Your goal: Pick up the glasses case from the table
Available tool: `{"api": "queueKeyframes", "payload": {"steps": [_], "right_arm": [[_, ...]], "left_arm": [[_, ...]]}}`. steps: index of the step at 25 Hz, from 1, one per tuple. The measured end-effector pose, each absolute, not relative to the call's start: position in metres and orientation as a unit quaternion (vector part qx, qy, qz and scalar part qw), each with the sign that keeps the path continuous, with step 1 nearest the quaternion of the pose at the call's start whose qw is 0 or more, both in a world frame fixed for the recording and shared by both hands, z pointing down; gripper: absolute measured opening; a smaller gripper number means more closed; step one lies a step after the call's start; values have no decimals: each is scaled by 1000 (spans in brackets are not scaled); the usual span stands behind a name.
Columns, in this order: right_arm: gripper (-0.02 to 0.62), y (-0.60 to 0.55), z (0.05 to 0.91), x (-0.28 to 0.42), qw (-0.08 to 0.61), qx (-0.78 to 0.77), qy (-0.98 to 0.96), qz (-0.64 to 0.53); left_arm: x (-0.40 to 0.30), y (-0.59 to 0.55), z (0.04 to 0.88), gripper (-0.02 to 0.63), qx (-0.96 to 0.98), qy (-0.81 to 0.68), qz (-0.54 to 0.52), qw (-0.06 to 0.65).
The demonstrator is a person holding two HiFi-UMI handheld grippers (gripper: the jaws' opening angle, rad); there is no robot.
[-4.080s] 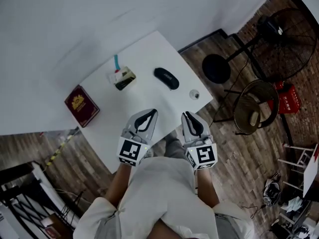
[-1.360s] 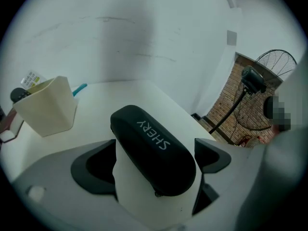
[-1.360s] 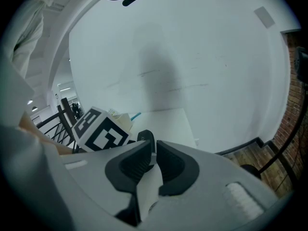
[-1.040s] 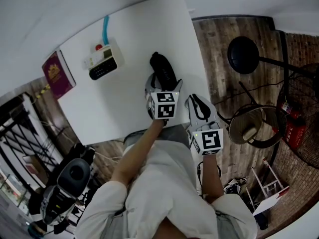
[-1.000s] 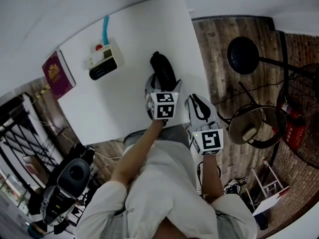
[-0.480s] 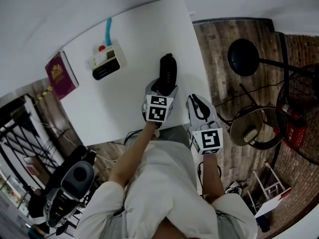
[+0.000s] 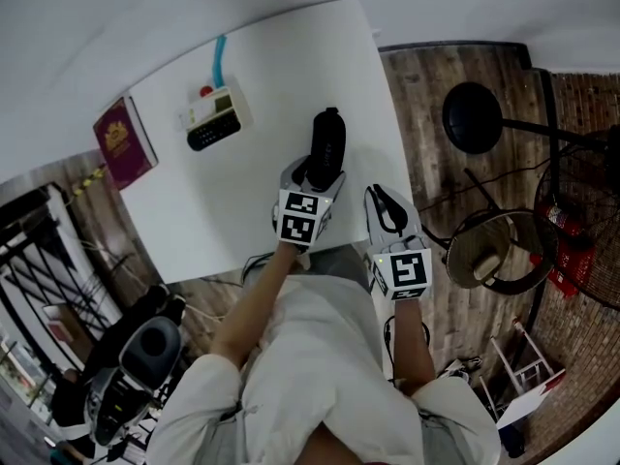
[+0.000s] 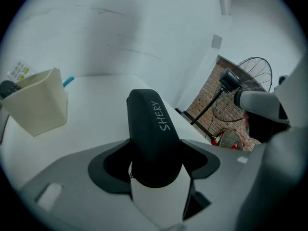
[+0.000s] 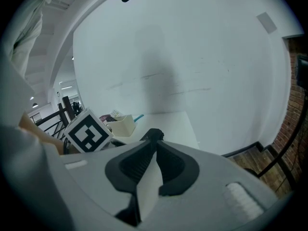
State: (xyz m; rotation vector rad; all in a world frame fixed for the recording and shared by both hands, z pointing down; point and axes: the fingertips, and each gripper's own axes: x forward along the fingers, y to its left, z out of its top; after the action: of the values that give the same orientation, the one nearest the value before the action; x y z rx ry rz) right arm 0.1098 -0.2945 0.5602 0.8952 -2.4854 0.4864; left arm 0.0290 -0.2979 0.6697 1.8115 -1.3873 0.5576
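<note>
From overhead, the left tongs [image 7: 312,174] clamp the near end of the black glasses case [image 7: 327,136], which points away over the white table [image 7: 262,76] near its right edge. Gripping one end looks meant to let the rest tilt up freely. The right tongs [image 7: 386,207] hang just beside, past the table's edge, seemingly kept out of the way.

In the left gripper view the pads [image 8: 111,165] press both sides of the case, held partly apart by its width. Whether its far end is clear of the table I can't tell.

In the right gripper view those jaws meet, holding nothing.
</note>
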Motion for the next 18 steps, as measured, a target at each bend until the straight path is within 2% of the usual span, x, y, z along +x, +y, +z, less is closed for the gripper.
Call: {"api": "queueKeyframes", "payload": {"steps": [18], "right_arm": [[38, -276, 487, 100, 169, 404, -894, 95]], "left_arm": [[9, -280, 529, 334, 807, -520, 141, 241]]}}
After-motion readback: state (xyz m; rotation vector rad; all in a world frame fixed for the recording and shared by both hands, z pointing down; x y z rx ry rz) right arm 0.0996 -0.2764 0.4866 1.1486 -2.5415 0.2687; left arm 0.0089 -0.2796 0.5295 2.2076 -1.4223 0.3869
